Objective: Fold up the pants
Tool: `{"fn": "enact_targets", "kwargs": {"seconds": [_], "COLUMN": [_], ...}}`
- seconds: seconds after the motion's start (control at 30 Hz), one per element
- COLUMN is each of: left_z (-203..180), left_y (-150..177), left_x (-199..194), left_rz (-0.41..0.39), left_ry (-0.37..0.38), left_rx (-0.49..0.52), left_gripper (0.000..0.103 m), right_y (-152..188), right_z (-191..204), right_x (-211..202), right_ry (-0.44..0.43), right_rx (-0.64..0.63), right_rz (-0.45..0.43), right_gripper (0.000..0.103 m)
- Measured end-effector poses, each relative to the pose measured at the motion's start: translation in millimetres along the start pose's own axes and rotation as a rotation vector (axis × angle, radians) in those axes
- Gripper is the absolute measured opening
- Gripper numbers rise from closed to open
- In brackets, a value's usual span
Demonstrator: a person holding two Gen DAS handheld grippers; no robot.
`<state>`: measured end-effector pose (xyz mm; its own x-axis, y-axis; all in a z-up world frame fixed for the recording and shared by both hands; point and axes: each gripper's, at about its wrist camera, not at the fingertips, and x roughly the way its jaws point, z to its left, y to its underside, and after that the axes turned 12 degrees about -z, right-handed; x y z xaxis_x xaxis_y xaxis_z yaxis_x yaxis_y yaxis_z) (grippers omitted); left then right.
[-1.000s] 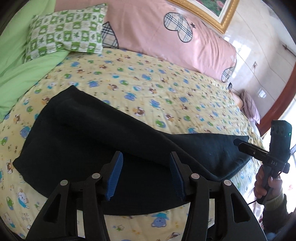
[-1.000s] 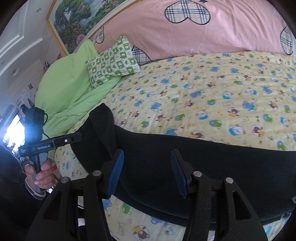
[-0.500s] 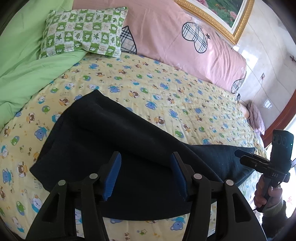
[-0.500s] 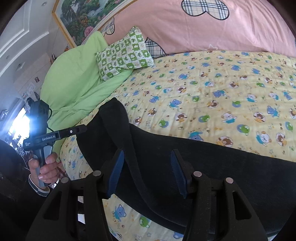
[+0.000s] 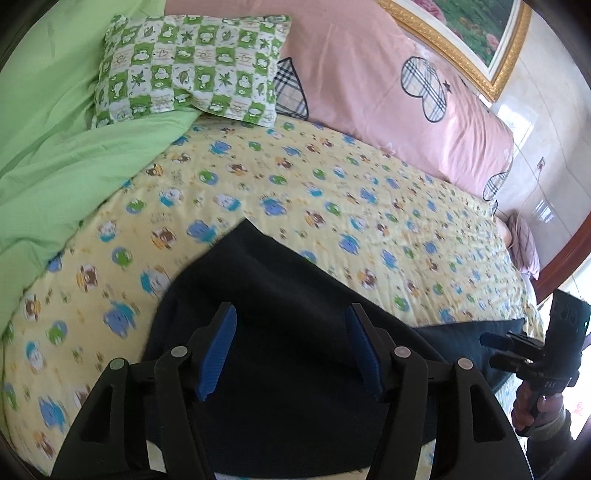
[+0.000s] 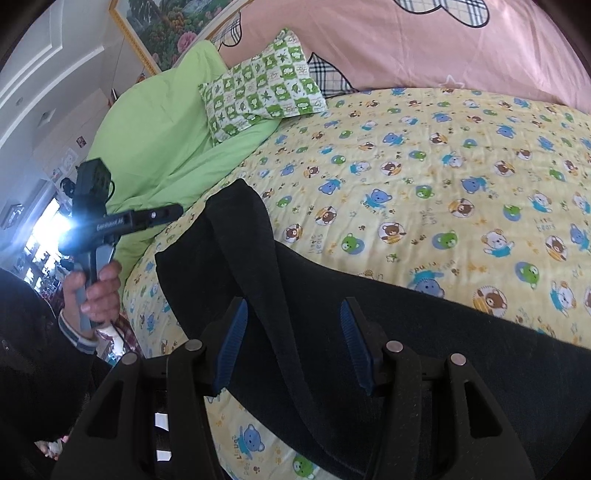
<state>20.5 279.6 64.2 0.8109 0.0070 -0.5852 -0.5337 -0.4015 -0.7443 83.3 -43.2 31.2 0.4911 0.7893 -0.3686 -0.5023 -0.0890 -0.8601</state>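
The dark navy pants (image 5: 280,295) lie flat along the near edge of the bed, with a long raised fold running along them; they also show in the right wrist view (image 6: 424,332). My left gripper (image 5: 290,350) is open and empty, hovering over the pants' left end. My right gripper (image 6: 291,341) is open and empty above the pants near the fold. The right gripper also appears at the right edge of the left wrist view (image 5: 532,354). The left gripper appears at the left in the right wrist view (image 6: 140,219).
The bed has a yellow bear-print sheet (image 5: 332,199). A green quilt (image 5: 55,155) and a green checked pillow (image 5: 192,66) lie at the far left. A pink duvet (image 5: 388,92) runs along the back. A framed picture (image 5: 472,33) hangs on the wall.
Both grippers have moved left along the pants and stayed open. The pants lie as before.
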Motion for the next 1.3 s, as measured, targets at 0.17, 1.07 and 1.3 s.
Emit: {"fn": "enact_targets", "kwargs": {"seconds": [0.17, 1.07, 1.3], "left_z": [21, 75, 65], "left_y": [-18, -53, -46], "left_x": [19, 147, 151], "left_rz": [0.024, 0.344, 0.354], "left_ry": [-0.021, 0.124, 0.156], "left_rx": [-0.019, -0.012, 0.017], "left_gripper": [0.063, 0.068, 0.023], "right_y": [-5, -11, -11], "right_z": [0, -2, 4], "right_x": [15, 93, 99], "right_ry": [-0.013, -0.132, -0.151], "right_rx": [0.005, 0.059, 0.023], "right_rz": [0.022, 0.188, 0.205], "right_gripper": [0.054, 0.054, 0.034]}}
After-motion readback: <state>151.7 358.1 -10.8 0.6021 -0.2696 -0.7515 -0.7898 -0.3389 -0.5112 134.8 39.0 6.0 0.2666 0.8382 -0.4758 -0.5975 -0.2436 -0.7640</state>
